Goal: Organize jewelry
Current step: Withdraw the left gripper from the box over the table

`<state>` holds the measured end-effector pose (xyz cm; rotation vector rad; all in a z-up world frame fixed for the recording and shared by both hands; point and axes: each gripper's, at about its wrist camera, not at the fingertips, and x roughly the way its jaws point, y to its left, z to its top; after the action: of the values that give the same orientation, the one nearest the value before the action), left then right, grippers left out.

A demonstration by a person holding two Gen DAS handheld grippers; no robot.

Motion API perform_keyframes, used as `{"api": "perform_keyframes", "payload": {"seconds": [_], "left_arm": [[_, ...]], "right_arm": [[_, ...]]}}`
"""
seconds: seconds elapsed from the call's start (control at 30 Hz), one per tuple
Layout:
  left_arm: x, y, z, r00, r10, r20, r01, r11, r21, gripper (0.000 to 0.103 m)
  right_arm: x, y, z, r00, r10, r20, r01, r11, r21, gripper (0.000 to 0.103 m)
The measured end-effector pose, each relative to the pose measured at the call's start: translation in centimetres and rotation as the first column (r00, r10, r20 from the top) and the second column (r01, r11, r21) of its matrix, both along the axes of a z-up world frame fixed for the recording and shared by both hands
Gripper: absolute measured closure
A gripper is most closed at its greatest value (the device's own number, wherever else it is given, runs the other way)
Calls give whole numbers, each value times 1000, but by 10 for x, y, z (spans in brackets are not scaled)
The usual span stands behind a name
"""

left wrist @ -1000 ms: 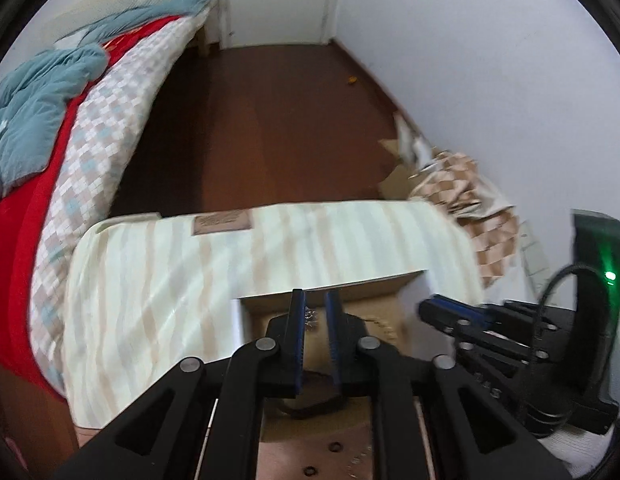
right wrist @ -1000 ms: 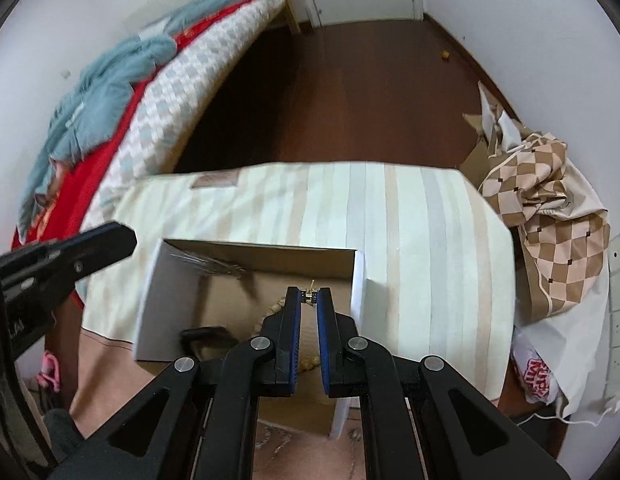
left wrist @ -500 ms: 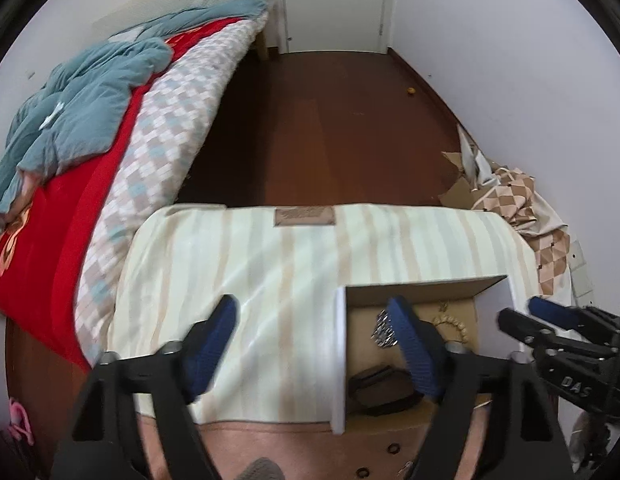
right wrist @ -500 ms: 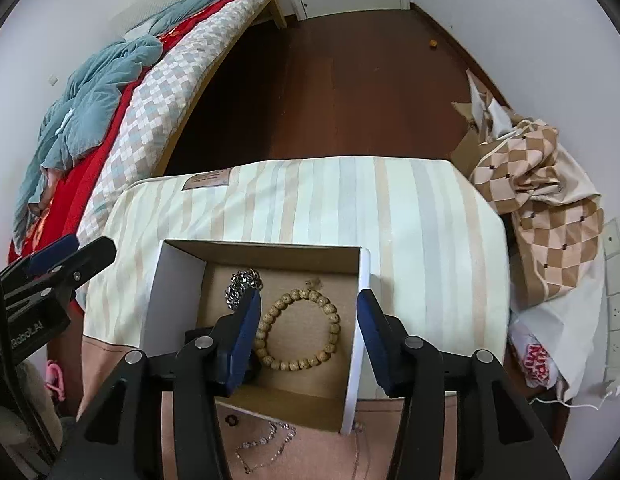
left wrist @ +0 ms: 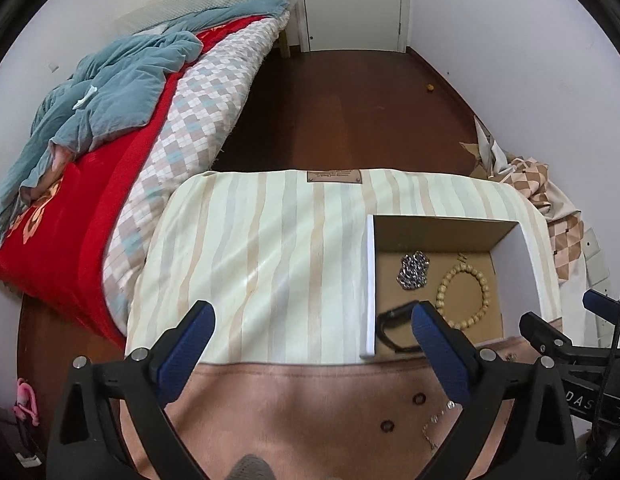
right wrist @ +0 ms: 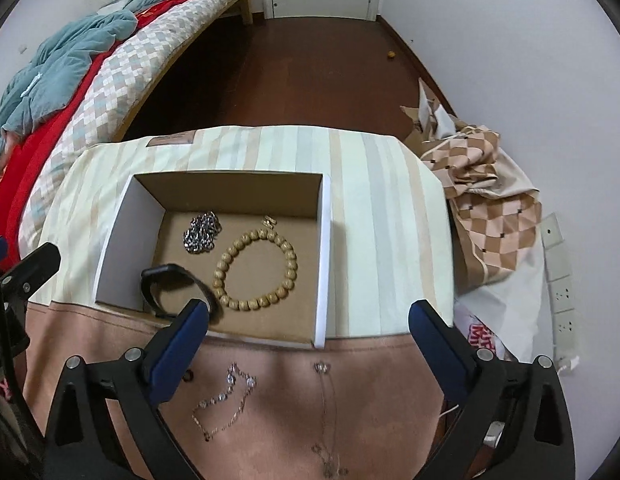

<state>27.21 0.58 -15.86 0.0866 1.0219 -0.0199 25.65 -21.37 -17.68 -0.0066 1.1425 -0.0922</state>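
An open cardboard box sits on the striped cloth. In it lie a wooden bead bracelet, a heap of silver chain, a black band and a small gold earring. A thin sparkly chain and a fine necklace lie on the pink cloth in front of the box, with two dark rings. My left gripper is open and empty, left of the box. My right gripper is open and empty above the box's front edge.
The table carries a striped cloth and a pink cloth. A bed with red and checked covers stands at the left. Checked fabric and cardboard lie at the right by the wall, with wall sockets.
Both grippers were shut over the box a second ago, the left on the silver chain, the right on the small gold earring. Both have opened wide, let go and pulled back and up.
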Motion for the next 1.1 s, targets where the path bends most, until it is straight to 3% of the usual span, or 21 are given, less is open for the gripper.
{"api": "perform_keyframes", "payload": {"seconds": [0.37,0.87,1.1], "left_arm": [[-56,4,48,995,12,97,-11,1000,-9,3],[-138,9,106,978,-23,206,29,999,-28,3],[-150,13,100,980,-4,201,13,999,-47,3]], "right_arm": [[-59,12,55,994,-7,111,11,999,-31,2],[-153,25,139,959,-11,283,14,1000,-9,2],[-171,14,135,962,-43,269,30,998,52,2]]}}
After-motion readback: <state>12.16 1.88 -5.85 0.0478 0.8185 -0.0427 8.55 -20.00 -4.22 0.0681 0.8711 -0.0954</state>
